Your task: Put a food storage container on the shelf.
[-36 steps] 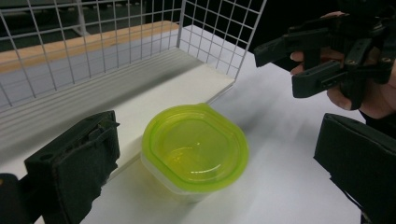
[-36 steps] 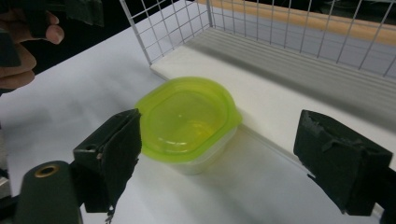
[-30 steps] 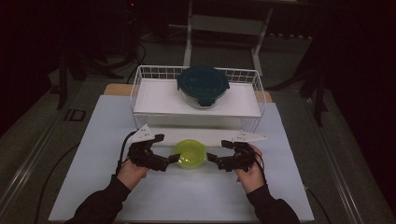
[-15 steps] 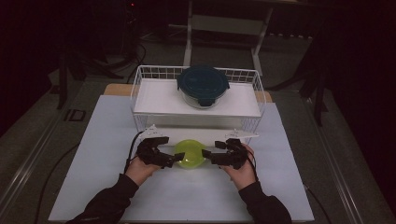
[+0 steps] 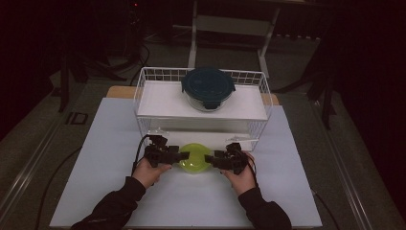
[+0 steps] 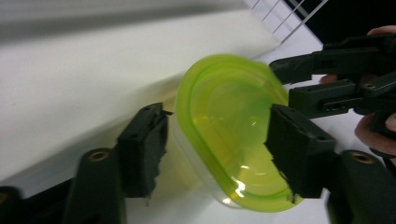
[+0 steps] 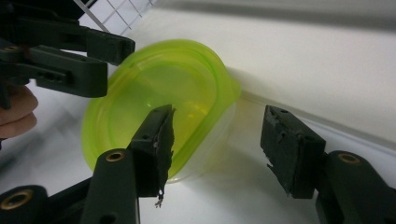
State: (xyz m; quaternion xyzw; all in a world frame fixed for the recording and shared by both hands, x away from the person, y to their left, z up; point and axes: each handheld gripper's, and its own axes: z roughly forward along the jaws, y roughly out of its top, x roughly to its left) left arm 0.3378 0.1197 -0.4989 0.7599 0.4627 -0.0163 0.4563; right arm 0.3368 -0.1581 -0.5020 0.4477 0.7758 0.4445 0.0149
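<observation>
Container: a round clear plastic container with a lime-green lid (image 5: 194,159) sits on the white table mat (image 5: 95,158), just in front of the white wire basket (image 5: 143,96), near the table's 6 o'clock edge.
Left gripper: the left gripper (image 5: 184,155) comes in from 9 o'clock; in the left gripper view its jaws straddle the container's (image 6: 233,135) side and have just been closing, one pad (image 6: 299,154) over the lid, the other pad (image 6: 144,149) beside the clear wall. Gaps show, so it is not yet clamped.
Right gripper: the right gripper (image 5: 208,158) comes in from 3 o'clock; its jaws have just been closing too. In the right gripper view one pad (image 7: 156,149) lies over the lid rim (image 7: 140,154) and the other pad (image 7: 289,149) stands well clear of the wall. Released, nothing gripped.
Background: a glass bowl with a dark teal clip lid (image 5: 208,87) stands on the basket's upper shelf at 12 o'clock.
Risk, slip: the pads seem to catch little more than the lid edge; a pinch there could pop the lid or let the smooth tub slide out.
Risk, uneven squeeze: if one side bites first, the light container may skid or tip toward the other.
Risk, basket: a lift straight toward 12 o'clock could knock the wire front.
</observation>
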